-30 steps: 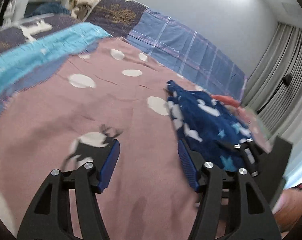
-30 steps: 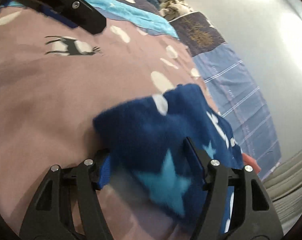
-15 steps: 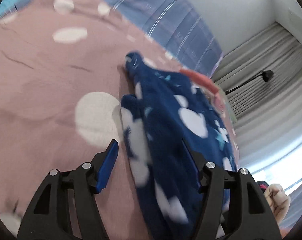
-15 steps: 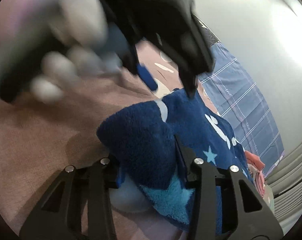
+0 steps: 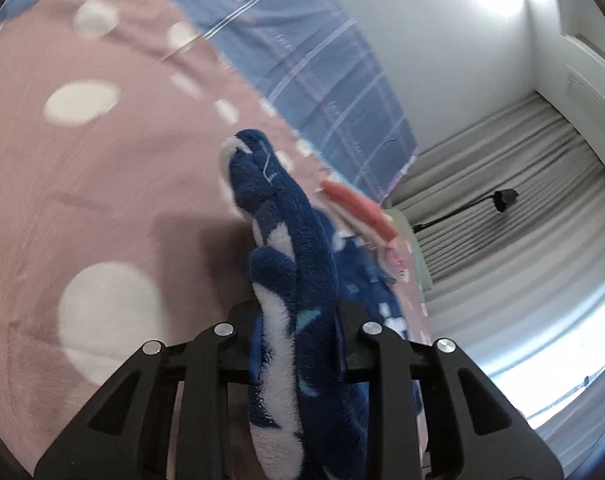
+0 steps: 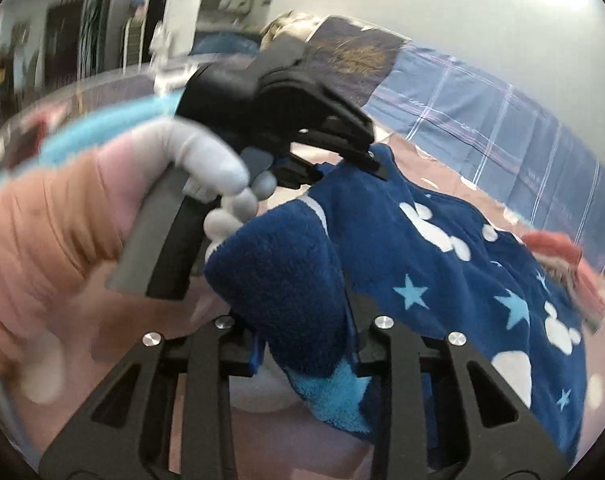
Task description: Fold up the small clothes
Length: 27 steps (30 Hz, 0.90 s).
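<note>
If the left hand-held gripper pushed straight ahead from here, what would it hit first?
Probably the rest of the blue fleece garment clamped in the left hand-held gripper, then the orange cloth beyond; depth is unclear.

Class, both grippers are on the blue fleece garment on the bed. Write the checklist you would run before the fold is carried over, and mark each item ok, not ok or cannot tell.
1. Left gripper pinching the blue fleece garment, its jaws just closed on the fabric: ok.
2. Right gripper clamped on the garment's near corner, jaws just closed too: ok.
3. Each grip holds one layer only: cannot tell, the fleece bunches between the fingers.
4. Pink bedspread bare beside the garment for laying the fold: ok.
5. Orange-pink clothes clear of the garment: not ok, they lie against its far edge.
</note>
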Tool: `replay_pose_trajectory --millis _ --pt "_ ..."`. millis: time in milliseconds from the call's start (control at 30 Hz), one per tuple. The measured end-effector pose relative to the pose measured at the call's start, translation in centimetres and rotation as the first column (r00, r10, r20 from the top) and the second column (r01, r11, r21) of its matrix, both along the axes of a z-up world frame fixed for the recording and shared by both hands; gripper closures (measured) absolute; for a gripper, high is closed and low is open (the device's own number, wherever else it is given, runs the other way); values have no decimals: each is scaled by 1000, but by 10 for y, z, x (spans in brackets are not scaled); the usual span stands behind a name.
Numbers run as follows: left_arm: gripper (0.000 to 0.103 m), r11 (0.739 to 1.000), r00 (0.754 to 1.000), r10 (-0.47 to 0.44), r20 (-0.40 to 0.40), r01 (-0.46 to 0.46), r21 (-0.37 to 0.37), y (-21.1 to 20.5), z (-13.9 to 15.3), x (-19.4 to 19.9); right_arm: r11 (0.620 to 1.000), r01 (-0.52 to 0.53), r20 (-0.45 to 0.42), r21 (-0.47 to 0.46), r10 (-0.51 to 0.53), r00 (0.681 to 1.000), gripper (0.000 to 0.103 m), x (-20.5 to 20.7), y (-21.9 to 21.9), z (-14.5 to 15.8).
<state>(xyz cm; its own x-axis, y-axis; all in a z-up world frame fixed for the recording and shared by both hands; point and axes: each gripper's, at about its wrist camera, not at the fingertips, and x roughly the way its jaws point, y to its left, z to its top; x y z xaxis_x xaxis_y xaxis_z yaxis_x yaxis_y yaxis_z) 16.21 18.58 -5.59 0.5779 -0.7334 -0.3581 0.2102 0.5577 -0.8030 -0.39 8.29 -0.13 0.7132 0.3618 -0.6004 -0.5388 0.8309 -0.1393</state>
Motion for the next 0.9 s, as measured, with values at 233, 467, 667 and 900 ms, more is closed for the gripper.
replay_pose_trajectory --millis 233,467,667,900 --pt "77 994 990 -72 118 61 93 -55 66 4 981 67 26 181 -73 997 75 -7 -56 46" --pt "77 980 986 -118 117 97 173 -128 99 10 907 132 -56 400 -119 991 78 -4 -141 63" --pt "77 951 980 -178 93 147 272 -208 113 20 780 224 -176 584 -147 973 79 -2 -237 48" --pt "76 885 965 -262 26 229 404 -312 93 36 647 322 -283 691 -168 944 80 0 -328 11"
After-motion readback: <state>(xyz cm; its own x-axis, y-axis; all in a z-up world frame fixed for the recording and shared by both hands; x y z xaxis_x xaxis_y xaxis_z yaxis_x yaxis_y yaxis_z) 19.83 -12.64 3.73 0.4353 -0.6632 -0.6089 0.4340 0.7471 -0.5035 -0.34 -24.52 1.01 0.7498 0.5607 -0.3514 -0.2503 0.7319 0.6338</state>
